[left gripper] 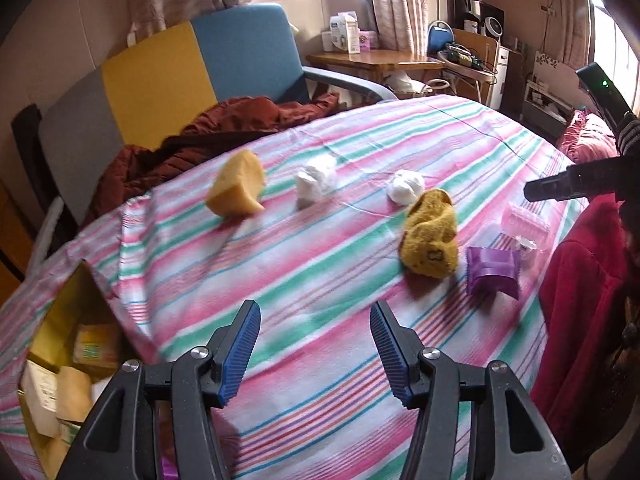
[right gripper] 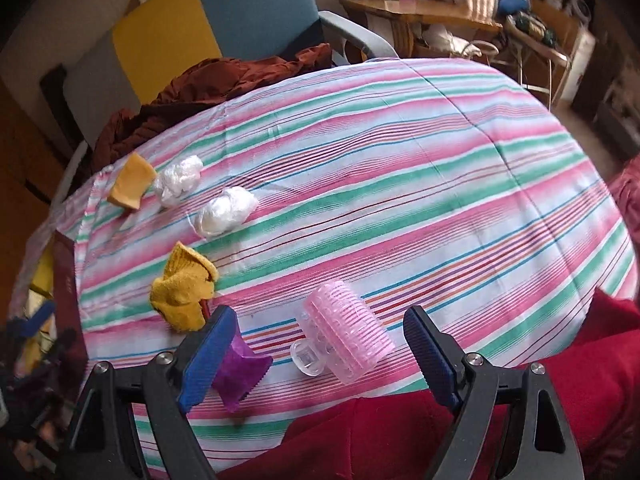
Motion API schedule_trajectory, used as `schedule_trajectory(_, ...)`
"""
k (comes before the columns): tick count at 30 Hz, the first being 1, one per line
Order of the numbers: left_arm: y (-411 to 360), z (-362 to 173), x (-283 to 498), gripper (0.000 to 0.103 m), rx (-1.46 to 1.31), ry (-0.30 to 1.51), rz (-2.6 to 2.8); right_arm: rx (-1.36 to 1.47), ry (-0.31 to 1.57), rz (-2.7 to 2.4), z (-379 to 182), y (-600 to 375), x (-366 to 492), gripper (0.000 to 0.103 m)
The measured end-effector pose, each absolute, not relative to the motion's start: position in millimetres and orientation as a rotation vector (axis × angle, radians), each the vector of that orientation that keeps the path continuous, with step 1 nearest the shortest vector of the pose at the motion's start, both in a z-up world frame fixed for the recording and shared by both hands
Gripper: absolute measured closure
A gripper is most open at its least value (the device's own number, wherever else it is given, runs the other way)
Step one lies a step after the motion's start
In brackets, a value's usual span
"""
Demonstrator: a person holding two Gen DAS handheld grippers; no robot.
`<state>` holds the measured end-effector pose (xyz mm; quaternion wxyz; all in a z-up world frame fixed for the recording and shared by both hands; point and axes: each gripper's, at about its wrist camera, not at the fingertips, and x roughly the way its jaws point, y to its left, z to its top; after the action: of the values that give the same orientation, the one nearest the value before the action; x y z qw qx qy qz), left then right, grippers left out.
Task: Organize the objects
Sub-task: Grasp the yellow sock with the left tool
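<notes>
We work over a table covered by a striped cloth (left gripper: 320, 264) in pink, green and white. Our left gripper (left gripper: 315, 354) hangs above the near part of the cloth with its jaws parted and nothing between the blue ribbed pads (left gripper: 240, 352). Our right gripper (right gripper: 318, 360) is likewise released, jaws set wide; the pink hair roller (right gripper: 346, 330) lies on the cloth in the gap between them, clear of both pads as far as we can tell.

Objects on the cloth, as seen from the left wrist:
- An orange sponge (left gripper: 237, 184) sits toward the far left.
- A crumpled white plastic wad (left gripper: 316, 180) lies just right of the sponge.
- A second white wad (left gripper: 405, 189) lies further right, close to the far end of the mustard-yellow sock (left gripper: 431, 240).
- A purple packet (left gripper: 494, 272) lies just right of the sock.
- The hair roller, clear and pink, lies beyond the packet, near the right edge.

From the right wrist, the purple packet is partly covered by the left-hand pad of the right gripper; we cannot tell whether they touch.

An open cardboard box (left gripper: 60, 320) holding yellow and white packages stands at the left edge of the table, below the left gripper. A red garment (left gripper: 580, 304) borders the right edge. Behind the table stands a chair (left gripper: 192, 68) in grey, yellow and blue panels, with a rust-brown jacket (left gripper: 224, 128) on its seat.
</notes>
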<state>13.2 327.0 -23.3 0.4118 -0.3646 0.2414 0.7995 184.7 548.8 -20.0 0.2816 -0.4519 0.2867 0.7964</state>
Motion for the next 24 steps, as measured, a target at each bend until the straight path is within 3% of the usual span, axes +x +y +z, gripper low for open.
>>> schedule_trajectory(24, 443, -55, 10, 0.045, -1.037, 0.475, 1.768, -1.095, 0.965, 2.203, -22, 560, 198, 0.017)
